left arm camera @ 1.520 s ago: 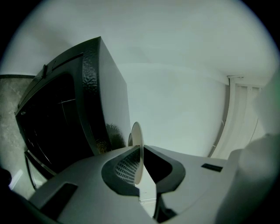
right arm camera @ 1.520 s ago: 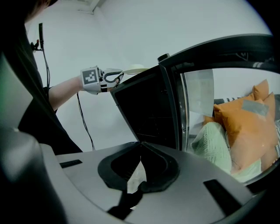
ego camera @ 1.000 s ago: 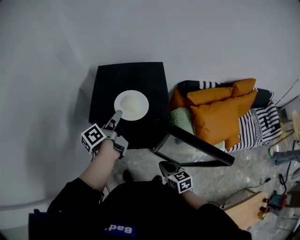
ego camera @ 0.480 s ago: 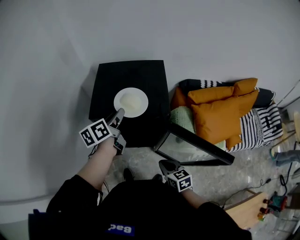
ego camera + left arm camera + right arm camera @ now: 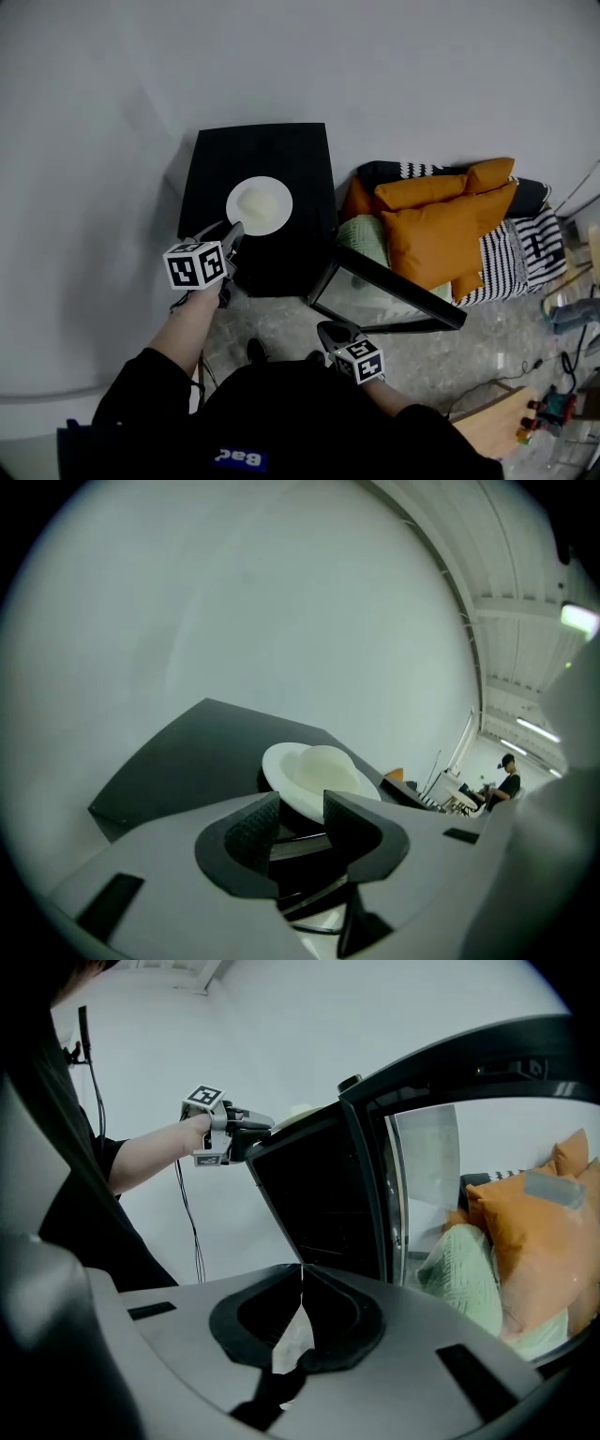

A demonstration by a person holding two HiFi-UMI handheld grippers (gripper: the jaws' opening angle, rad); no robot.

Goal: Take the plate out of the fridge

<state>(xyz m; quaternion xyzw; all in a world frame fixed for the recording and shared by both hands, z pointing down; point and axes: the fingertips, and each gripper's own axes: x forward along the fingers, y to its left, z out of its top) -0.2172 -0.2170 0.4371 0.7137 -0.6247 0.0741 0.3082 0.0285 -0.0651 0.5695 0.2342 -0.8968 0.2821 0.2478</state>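
White round plate (image 5: 259,205) lies flat on the top of the black box-shaped fridge (image 5: 291,155), not inside it, and a little nearer to the front edge than to the back. The left gripper (image 5: 226,234) is just in front of the plate, over the front left part of the fridge top. Its jaws have just been opening and now stand wide apart. In the left gripper view the near rim of the plate appears in the gap beyond the two dark pads, and the pads do not press on it. Whether the rim reaches in between the tips or lies just past them, I cannot tell surely. The right gripper (image 5: 330,334) is lower, close to the person's body, with its jaws closed together and nothing between them. It points toward the glass fridge door (image 5: 389,286), which stands open to the right. Beside the fridge, at its right, lie orange cushions (image 5: 441,220) and a pale green knitted cushion (image 5: 362,240).
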